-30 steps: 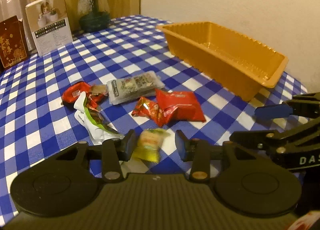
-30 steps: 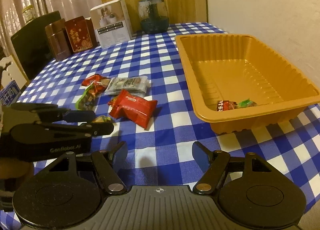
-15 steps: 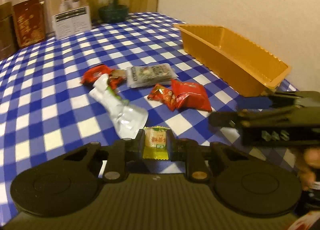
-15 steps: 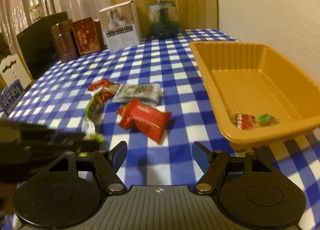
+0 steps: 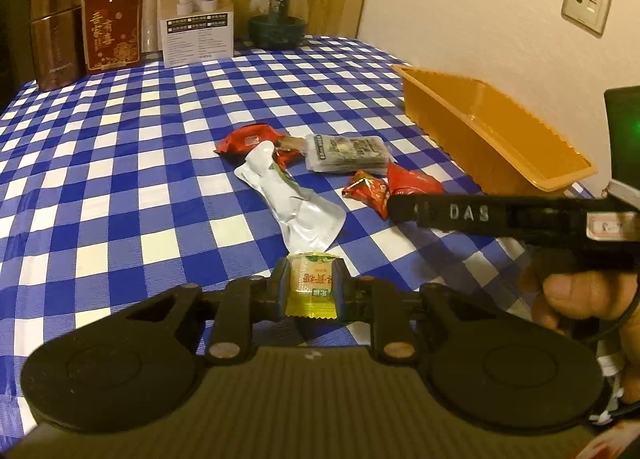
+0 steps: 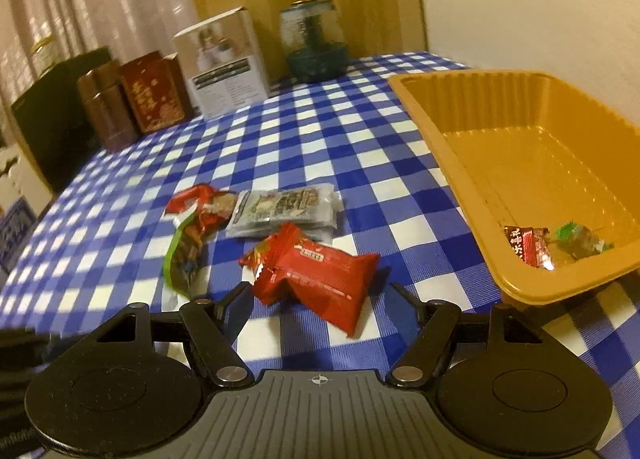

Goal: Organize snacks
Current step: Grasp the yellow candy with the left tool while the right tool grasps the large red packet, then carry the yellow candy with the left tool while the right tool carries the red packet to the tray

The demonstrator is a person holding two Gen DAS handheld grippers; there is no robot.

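My left gripper [image 5: 310,287] is shut on a small yellow candy packet [image 5: 311,286] and holds it above the checked tablecloth. My right gripper [image 6: 320,305] is open and empty, just in front of a red snack packet [image 6: 320,273]; it also crosses the left wrist view [image 5: 500,215] from the right. A white pouch [image 5: 294,199], a clear grey packet [image 5: 346,153] and a red wrapper [image 5: 250,139] lie in a loose pile. The orange tray [image 6: 436,119] stands at the right and holds a dark red candy [image 6: 528,246] and a green candy [image 6: 580,237].
At the back of the table stand a white box [image 5: 196,15], a red box [image 5: 113,27], a brown tin [image 5: 56,35] and a glass jar [image 5: 279,11]. The wall runs right behind the tray [image 5: 496,139].
My left gripper closed on the yellow candy packet and lifted it off the cloth. My right gripper swung left from the tray toward the red snack packet.
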